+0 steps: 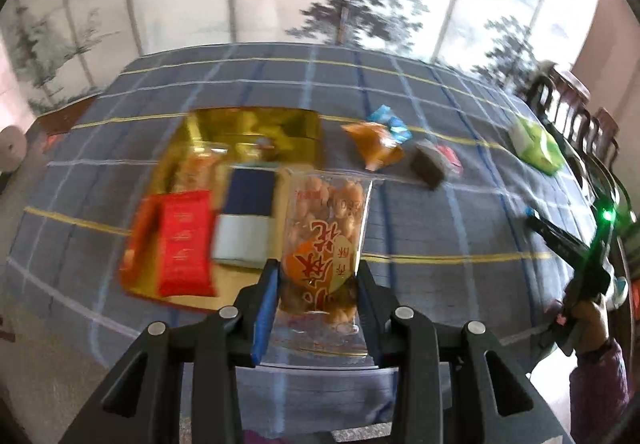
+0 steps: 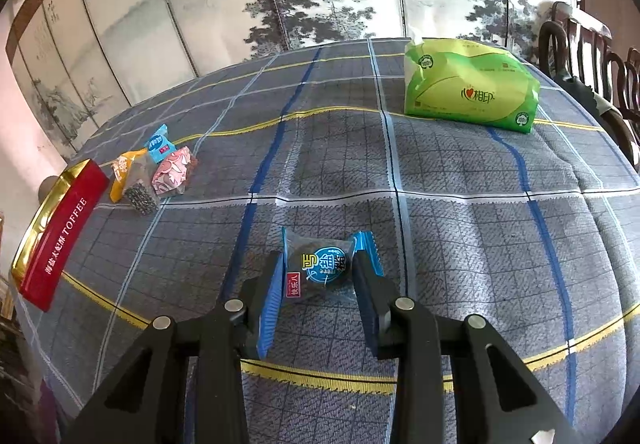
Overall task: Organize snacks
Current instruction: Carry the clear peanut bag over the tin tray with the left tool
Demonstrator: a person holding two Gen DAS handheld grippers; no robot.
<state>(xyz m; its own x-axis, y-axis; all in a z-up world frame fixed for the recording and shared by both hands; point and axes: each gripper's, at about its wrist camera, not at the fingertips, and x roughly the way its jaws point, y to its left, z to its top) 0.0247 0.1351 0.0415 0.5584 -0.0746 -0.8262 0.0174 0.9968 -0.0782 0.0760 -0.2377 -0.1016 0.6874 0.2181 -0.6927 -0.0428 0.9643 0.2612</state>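
My left gripper (image 1: 316, 280) is shut on a clear bag of peanuts (image 1: 326, 228) with red and orange print, held above the table beside the gold tin (image 1: 256, 126). Inside the tin lie a red packet (image 1: 184, 242), a blue-and-white packet (image 1: 248, 214) and another peanut bag (image 1: 198, 168). My right gripper (image 2: 314, 278) is shut on a small blue-wrapped dark round snack (image 2: 324, 264) just over the cloth. The right gripper also shows at the right edge of the left wrist view (image 1: 560, 236), held by a hand.
The red side of the toffee tin (image 2: 60, 236) stands at the left. A cluster of small wrapped snacks (image 2: 156, 172) lies near it, orange, blue, pink and dark ones. A green tissue pack (image 2: 468, 88) sits at the far right. Wooden chairs (image 2: 600, 56) flank the checked tablecloth (image 2: 460, 236).
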